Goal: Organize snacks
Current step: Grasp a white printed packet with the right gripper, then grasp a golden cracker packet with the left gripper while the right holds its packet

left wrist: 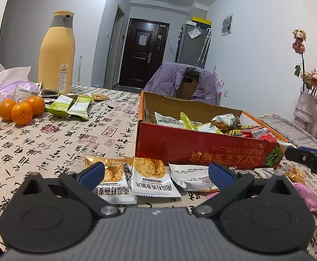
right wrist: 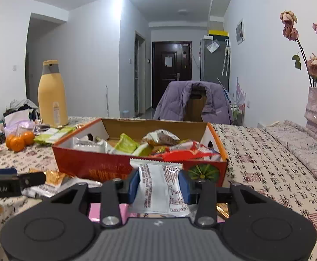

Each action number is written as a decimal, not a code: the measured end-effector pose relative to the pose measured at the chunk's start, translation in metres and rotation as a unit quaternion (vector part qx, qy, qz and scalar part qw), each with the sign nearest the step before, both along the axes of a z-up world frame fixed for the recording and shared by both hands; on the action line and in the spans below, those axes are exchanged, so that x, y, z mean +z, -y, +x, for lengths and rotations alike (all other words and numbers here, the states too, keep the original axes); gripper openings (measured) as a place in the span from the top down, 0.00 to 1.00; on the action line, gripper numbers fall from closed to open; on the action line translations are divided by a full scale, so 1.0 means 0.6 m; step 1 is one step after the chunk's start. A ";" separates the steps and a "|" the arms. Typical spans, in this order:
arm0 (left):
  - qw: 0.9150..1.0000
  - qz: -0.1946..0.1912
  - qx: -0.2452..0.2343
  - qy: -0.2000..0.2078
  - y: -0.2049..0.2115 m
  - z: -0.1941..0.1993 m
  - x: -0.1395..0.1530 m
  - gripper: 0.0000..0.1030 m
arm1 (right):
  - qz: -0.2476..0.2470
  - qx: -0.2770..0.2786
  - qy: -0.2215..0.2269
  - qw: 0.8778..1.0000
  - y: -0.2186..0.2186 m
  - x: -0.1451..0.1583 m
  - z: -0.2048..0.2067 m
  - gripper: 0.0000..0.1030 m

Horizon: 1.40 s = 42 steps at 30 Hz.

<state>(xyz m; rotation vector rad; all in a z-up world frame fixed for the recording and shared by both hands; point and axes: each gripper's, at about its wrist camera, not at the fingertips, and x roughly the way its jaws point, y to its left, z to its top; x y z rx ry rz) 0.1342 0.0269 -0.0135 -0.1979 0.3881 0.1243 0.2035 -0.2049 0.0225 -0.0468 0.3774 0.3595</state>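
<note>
Red box [right wrist: 106, 165], calligraphy-printed tablecloth [left wrist: 49, 143] (black on cream), orange tangerines [left wrist: 21, 113]

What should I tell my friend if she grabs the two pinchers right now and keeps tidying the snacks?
Right gripper: shut on a white snack packet, held up in front of the red box.
Left gripper: open, empty, over the orange-and-white packets on the table.
Done: several snacks already lie in the box.
Left: drop this packet in, then gather the packets before the box and the green packets near the oranges.
</note>
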 end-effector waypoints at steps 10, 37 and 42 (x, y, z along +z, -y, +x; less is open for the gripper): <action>1.000 0.001 0.005 -0.009 -0.001 0.004 -0.001 0.00 | 0.010 -0.010 0.007 1.000 0.003 -0.017 0.010 0.62; 0.991 0.026 0.045 -0.119 -0.069 0.075 0.016 0.00 | 0.055 -0.033 -0.012 0.998 0.034 -0.034 0.025 0.62; 0.988 0.043 0.066 -0.132 -0.056 0.089 0.009 0.00 | 0.066 -0.034 -0.018 0.997 0.042 -0.036 0.030 0.62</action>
